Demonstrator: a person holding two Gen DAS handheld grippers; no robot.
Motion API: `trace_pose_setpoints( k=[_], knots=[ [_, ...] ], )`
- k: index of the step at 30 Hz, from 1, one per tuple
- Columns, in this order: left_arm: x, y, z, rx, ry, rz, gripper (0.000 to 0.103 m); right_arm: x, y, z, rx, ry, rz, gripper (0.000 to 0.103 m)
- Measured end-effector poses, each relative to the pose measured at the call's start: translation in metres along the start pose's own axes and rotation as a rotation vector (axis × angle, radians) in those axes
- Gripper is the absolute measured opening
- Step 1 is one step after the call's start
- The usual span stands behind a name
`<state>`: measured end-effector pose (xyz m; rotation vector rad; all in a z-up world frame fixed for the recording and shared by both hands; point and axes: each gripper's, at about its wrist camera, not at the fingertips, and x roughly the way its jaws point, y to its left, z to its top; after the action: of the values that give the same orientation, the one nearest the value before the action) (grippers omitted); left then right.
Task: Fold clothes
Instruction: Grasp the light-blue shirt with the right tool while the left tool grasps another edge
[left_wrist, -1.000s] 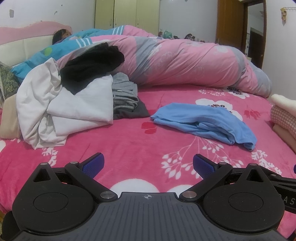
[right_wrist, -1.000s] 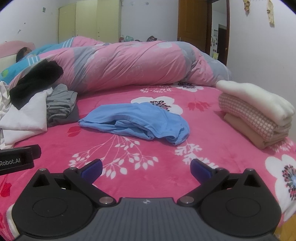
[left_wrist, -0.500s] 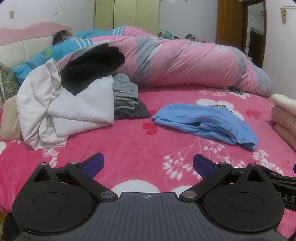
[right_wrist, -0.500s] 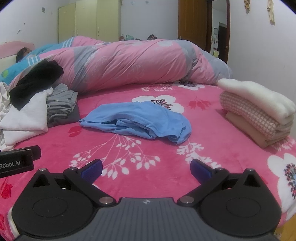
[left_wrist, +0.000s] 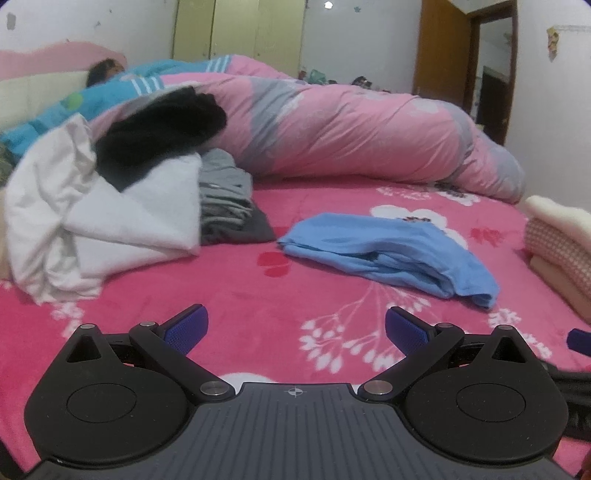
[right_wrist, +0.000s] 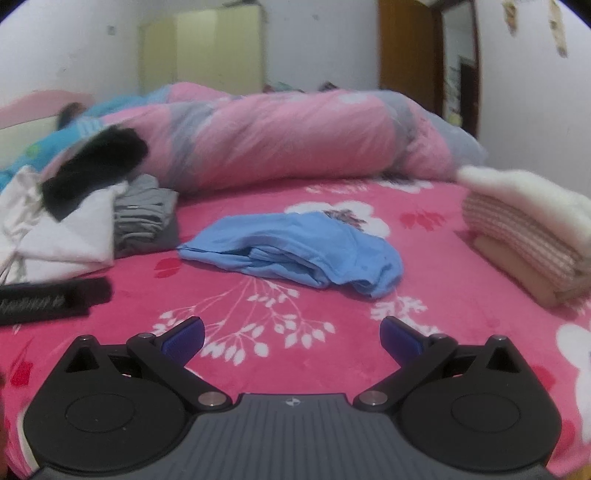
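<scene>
left gripper (left_wrist: 296, 330): black linkage, blue pads | right gripper (right_wrist: 291, 334): same, silver pivots

your left wrist camera sits low over the pink floral blanket (left_wrist: 258, 295), looking forward between the spread fingers of the left gripper (left_wrist: 295, 328) toward the rolled quilt (left_wrist: 351, 136) and the wardrobe (left_wrist: 240, 33) behind. your right wrist camera looks the same way from just to the right, past the right gripper (right_wrist: 291, 334), with the left unit's side at its left edge. both views share the blue garment (left_wrist: 388, 251) (right_wrist: 295, 247) near centre, the loose pile (left_wrist: 110, 199) on the left and the folded stack (right_wrist: 528, 229) on the right, which is fuller in the right view.
</scene>
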<state>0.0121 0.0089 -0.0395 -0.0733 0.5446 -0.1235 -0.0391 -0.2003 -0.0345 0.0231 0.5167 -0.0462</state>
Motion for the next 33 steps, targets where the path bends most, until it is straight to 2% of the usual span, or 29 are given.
trace_pose_setpoints(
  k=[4,8,10,12,15,16,18,19,20,21,22,23,27,30,33],
  knots=[
    [0.021,-0.011,0.003,0.06,0.033,-0.082,0.103,0.006,-0.018,-0.007,-0.02,-0.039,0.008,0.103],
    [0.038,-0.031,0.012,0.174,-0.022,-0.097,0.103,0.026,-0.044,0.001,0.0,-0.078,-0.02,0.102],
    [0.051,-0.038,0.016,0.222,-0.03,-0.096,0.103,0.041,-0.054,0.008,-0.007,-0.082,-0.015,0.098],
    [0.066,-0.042,0.02,0.241,-0.026,-0.095,0.103,0.062,-0.059,0.016,-0.047,-0.074,0.011,0.085],
    [0.087,-0.048,0.023,0.274,-0.034,-0.086,0.103,0.099,-0.055,0.021,-0.154,-0.053,0.026,0.074],
    [0.093,-0.051,0.023,0.288,-0.041,-0.082,0.101,0.113,-0.051,0.022,-0.202,-0.046,0.022,0.072],
    [0.106,-0.056,0.024,0.322,-0.049,-0.073,0.095,0.139,-0.042,0.02,-0.306,-0.029,-0.002,0.058],
    [0.113,-0.06,0.024,0.354,-0.048,-0.071,0.087,0.153,-0.039,0.017,-0.363,-0.013,-0.032,0.055],
    [0.12,-0.064,0.024,0.387,-0.046,-0.071,0.078,0.167,-0.039,0.014,-0.408,0.009,-0.071,0.044],
    [0.127,-0.068,0.024,0.418,-0.045,-0.071,0.077,0.178,-0.041,0.011,-0.436,0.03,-0.107,0.029],
    [0.134,-0.072,0.024,0.449,-0.047,-0.07,0.076,0.185,-0.045,0.01,-0.44,0.043,-0.132,0.02],
    [0.141,-0.076,0.023,0.483,-0.052,-0.074,0.076,0.185,-0.053,0.011,-0.398,0.032,-0.136,0.012],
    [0.168,-0.093,0.022,0.588,-0.037,-0.116,0.079,0.157,-0.084,0.026,-0.203,-0.103,-0.109,0.007],
    [0.181,-0.1,0.029,0.566,-0.022,-0.164,0.079,0.133,-0.101,0.041,-0.108,-0.208,-0.074,0.006],
    [0.182,-0.097,0.038,0.467,-0.021,-0.256,0.079,0.109,-0.12,0.054,0.005,-0.337,0.006,0.006]
  ],
)
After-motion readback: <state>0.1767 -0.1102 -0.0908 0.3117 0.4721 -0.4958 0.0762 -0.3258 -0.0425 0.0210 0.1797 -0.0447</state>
